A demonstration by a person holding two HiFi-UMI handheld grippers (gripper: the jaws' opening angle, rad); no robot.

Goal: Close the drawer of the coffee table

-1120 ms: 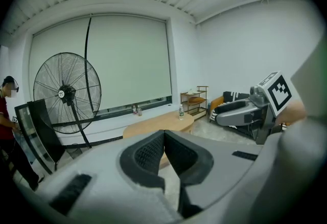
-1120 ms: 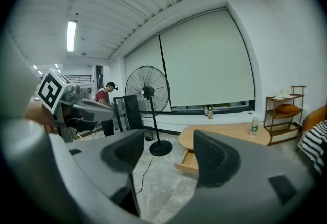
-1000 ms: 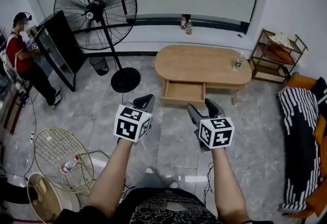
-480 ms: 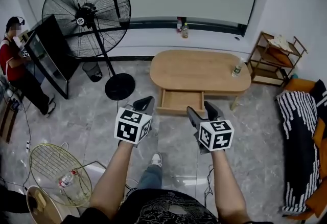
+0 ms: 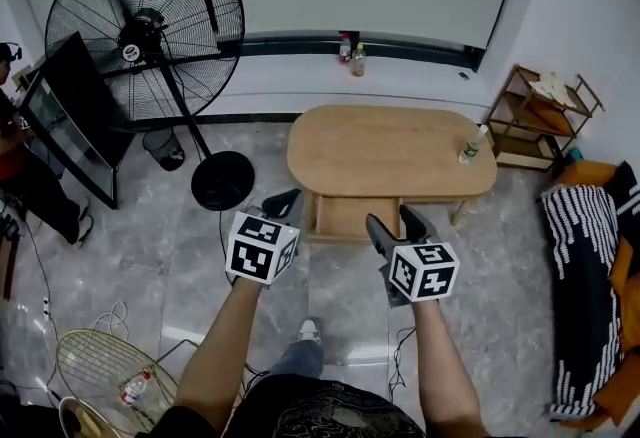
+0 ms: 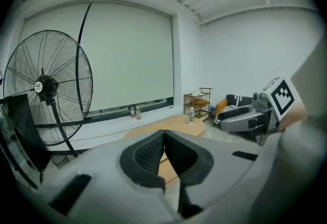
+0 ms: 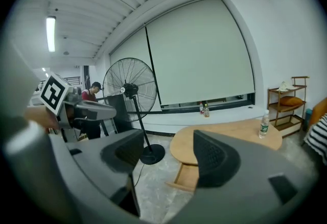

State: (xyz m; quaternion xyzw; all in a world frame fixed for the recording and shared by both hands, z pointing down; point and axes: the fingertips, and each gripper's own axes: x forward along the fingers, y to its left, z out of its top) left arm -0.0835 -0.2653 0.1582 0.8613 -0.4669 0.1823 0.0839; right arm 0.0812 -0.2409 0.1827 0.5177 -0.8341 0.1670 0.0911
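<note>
Two grippers are hanging short of the drawer [image 5: 350, 217] | drawer is standing open under the worktop [image 5: 380, 151], at its front edge | judged: rigid, light, sliding straight; pushing flat on the front panel's middle is suiting best | left gripper [image 5: 283, 201]: jaws are meeting, empty | right gripper [image 5: 396, 224]: jaws are standing well apart, holding nothing

Head view steeply down; gripper views forward; all share coffee table [image 5: 390, 151].

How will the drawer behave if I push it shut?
Drawer looks empty, so likely light and easy sliding. It is wide; an off-centre push may skew it. A hard slam might tip the upright bottle on the table.
</note>
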